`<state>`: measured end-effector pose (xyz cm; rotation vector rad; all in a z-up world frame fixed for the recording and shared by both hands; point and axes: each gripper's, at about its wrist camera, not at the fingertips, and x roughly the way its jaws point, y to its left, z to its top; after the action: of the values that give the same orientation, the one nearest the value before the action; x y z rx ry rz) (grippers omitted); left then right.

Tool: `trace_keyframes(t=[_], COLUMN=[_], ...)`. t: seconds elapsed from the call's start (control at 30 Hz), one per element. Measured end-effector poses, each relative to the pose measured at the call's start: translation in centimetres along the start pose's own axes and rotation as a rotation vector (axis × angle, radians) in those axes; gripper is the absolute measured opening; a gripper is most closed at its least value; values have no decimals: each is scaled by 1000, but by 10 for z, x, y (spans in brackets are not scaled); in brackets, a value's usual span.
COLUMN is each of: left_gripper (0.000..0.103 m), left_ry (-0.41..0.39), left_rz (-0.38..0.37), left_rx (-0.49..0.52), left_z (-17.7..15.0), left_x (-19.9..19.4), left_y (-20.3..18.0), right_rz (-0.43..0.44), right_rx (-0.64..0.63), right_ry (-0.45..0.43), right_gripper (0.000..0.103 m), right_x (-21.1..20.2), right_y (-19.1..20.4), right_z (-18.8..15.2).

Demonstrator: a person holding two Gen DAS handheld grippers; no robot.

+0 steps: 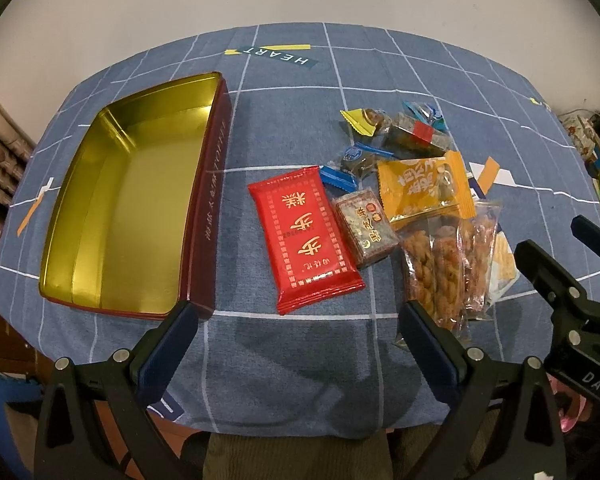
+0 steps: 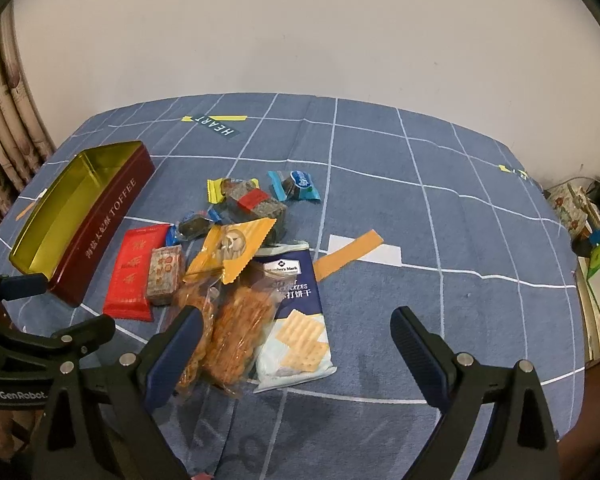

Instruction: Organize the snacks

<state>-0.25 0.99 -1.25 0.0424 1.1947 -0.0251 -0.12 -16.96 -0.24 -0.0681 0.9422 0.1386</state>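
Blue cloth [image 2: 460, 240] bare at right, tin [image 1: 204, 216] left edge, snacks [image 2: 236, 280] mid.

Dim warm indoor light, soft claw shadows on the worktop [image 1: 300, 340] near its front edge, glare inside the gold tin [image 1: 140, 200], heavy fisheye bending, black vignette corners, sharp focus.

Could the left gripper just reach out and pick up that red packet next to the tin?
Probably yes. The left gripper is open and empty, and the red packet lies flat just ahead of it with nothing on top. The tin and a small square snack flank it closely.
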Motion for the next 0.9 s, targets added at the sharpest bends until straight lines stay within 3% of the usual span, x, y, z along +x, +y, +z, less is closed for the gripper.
trace_keyframes(t=[0.9], left_gripper=[96], left_ry=[13], left_rz=[-2], left_rx=[7], left_z=[1], left_x=[6], left_y=[-4], right_rz=[7], right_rx=[4], right_ry=[23], right_gripper=[97], right_x=[5], right_y=[-4], right_z=[-1])
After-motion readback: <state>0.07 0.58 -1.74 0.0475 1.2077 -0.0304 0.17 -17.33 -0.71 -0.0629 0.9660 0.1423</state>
